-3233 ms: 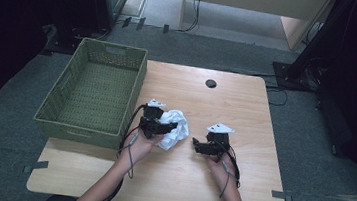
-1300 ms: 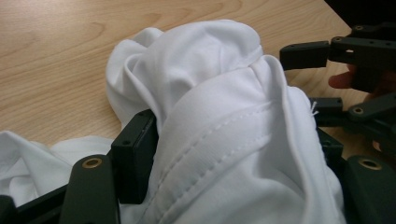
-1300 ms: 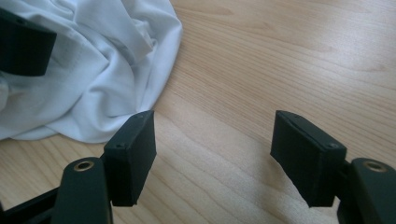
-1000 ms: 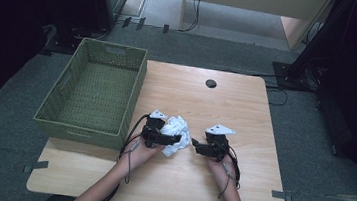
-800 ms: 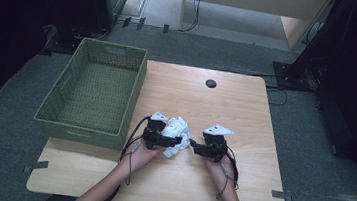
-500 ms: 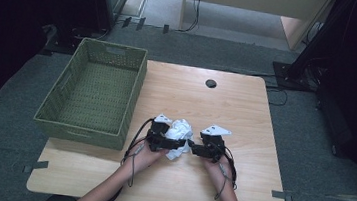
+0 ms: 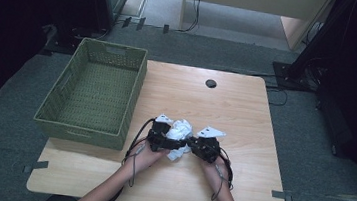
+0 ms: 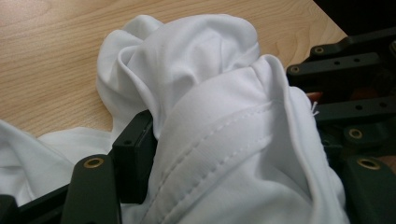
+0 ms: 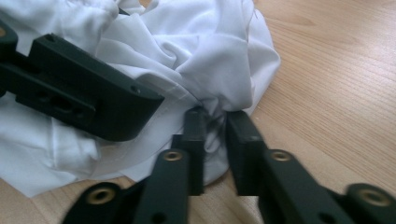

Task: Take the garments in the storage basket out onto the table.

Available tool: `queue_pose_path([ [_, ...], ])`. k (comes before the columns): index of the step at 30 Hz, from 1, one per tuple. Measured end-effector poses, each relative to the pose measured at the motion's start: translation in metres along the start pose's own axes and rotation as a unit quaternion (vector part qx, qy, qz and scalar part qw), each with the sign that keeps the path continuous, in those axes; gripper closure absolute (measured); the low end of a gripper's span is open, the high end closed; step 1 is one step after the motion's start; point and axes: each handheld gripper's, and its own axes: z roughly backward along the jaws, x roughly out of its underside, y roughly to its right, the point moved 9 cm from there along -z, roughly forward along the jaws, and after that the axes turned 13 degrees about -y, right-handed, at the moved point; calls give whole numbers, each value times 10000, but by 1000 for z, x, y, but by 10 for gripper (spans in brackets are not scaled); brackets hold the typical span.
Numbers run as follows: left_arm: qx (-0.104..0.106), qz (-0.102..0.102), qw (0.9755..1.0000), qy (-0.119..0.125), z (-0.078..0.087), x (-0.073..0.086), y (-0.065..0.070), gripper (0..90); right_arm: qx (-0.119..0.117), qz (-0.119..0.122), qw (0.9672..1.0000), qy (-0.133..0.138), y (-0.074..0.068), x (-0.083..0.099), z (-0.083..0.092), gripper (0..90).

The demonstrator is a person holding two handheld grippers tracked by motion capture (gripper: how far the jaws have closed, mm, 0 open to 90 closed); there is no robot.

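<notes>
White cloth [image 7: 180,132] sits bunched at lower centre of the surface [image 7: 245,112], between my tools. Left tool [image 8: 224,172] clamps a thick hemmed fold to anchor it. Right tool [image 9: 215,122] has just been closing and pinches an edge, probably to spread it. Basket [image 7: 63,123] waits at left.

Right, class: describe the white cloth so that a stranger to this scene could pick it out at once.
Start at the wooden table, with the green woven basket on its left. The white cloth lies crumpled near the front edge, pinched between the left gripper and right gripper. It is the only soft, white thing there.
</notes>
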Motion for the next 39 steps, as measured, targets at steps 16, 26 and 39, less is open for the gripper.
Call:
queue_pose_path([
  [16, -1, 81, 9997, 230, 20, -9, -6, 347, 233, -216, 9995, -75, 26, 6, 13, 861],
  [26, 22, 216, 9993, 319, 31, -13, -13, 347, 309, -450, 9984, -133, 43, 13, 23, 861],
  [39, -22, 204, 9996, 201, 29, -22, -8, 348, 263, -627, 9974, -222, 57, 24, 33, 783],
])
